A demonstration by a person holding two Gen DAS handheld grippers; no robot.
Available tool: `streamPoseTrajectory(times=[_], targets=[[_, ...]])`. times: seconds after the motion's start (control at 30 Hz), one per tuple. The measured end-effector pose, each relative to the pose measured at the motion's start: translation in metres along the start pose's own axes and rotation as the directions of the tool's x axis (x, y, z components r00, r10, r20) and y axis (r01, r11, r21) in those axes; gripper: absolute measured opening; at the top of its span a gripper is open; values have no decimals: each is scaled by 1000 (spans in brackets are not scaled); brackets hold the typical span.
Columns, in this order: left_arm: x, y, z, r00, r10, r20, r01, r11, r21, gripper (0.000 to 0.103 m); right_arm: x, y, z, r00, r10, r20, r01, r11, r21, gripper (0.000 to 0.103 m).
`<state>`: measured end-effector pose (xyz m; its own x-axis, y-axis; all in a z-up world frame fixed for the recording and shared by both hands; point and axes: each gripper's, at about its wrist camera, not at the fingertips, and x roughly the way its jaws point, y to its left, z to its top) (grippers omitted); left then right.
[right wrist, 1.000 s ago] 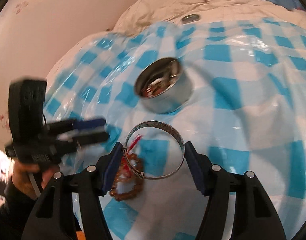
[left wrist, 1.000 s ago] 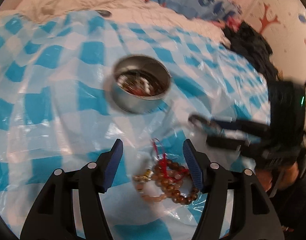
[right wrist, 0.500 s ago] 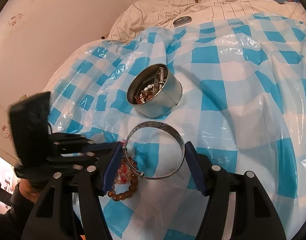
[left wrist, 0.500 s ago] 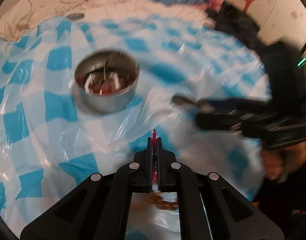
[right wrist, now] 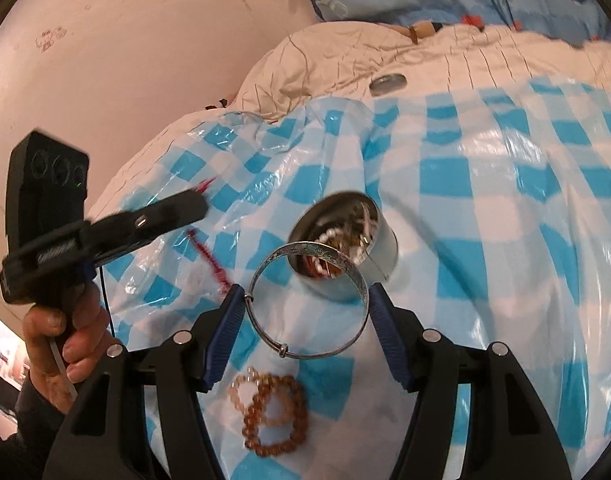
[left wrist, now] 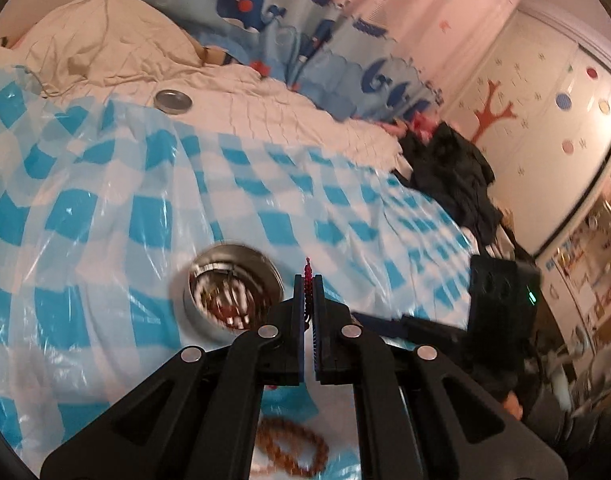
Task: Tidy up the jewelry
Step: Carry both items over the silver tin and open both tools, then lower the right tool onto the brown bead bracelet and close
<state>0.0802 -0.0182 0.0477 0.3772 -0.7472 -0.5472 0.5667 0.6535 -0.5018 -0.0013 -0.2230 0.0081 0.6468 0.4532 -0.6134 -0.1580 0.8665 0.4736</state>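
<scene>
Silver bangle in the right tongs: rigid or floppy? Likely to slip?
Probably rigid: the silver bangle keeps a clean round hoop while spanned between the right tongs. Slip looks possible, since only its thin polished rim meets the pads. Set down on edge, it would likely roll.

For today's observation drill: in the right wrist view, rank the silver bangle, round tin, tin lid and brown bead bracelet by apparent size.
1. Silver bangle, nearest the camera, so unsure
2. Round tin
3. Brown bead bracelet
4. Tin lid, farthest away

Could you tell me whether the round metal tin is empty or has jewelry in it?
Not empty: the round metal tin stands open, with beads and metal pieces piled inside; its lid lies apart.
</scene>
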Motion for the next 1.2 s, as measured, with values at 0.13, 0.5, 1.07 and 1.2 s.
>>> streamPoseTrajectory(times=[0.13,0.5,1.07,1.2], targets=[[23,14,16,999,-2,33,5,997,-71,3,8,12,10,999,-42,19,43,998,-55,62],[28,61,14,970,242,35,-228,948,-222,70,77,18,37,980,-193,42,198,956,-215,62],[15,31,-34,948,291,-126,-288,957,42,72,35,15,-52,965,-30,-262,-18,984,-179,72],[17,26,-43,948,279,-152,-274,960,51,72,44,18,-67,950,11,-313,-60,987,-148,74]])
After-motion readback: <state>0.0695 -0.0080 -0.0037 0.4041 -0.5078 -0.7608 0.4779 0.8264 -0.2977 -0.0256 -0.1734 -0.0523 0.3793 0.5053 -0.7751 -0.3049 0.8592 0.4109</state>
